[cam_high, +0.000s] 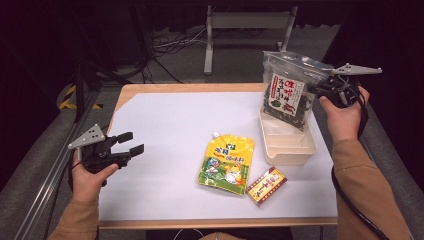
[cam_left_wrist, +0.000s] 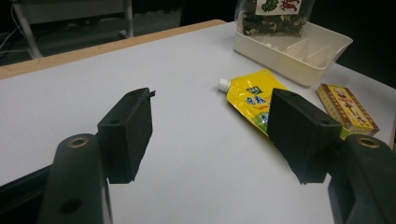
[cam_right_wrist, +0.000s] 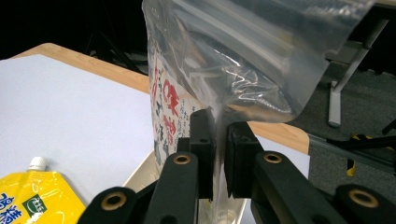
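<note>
High view findings: the right gripper (cam_high: 320, 90), at the upper right of the frame, has its jaws nearly closed on the right-hand edge of a clear seaweed snack bag (cam_high: 289, 90). The bag hangs upright, long axis close to vertical, its red-and-white label facing the camera. Its lower end sits over the far compartment of the cream divided tray (cam_high: 305, 150), at or just inside the rim; whether it touches the tray floor cannot be determined.

Right gripper view confirms the grip: the two black pads pinch a thin fold of clear film low on the bag's side seam, with the bag rising above the jaws and leaning toward the upper right of that frame.

The left gripper (cam_high: 127, 143), at the lower left of the high view, holds nothing. Its jaws stand well apart and point across the white table sheet (cam_high: 165, 120) toward the centre. Left gripper view shows bare sheet between the pads.

Other items: a yellow spouted pouch (cam_high: 226, 162) lies flat at lower centre, cap toward the top of the frame, and a small red-and-yellow box (cam_high: 266, 185) lies just beside it to the right, both near the tray's front end.

Assessment: the bag lies directly ahead of and above the right jaws, and the tray directly beneath the bag. The coming move therefore appears to turn on lowering the bag along its own vertical axis into the tray. The right hand is the nearer; the left is well apart.
</note>
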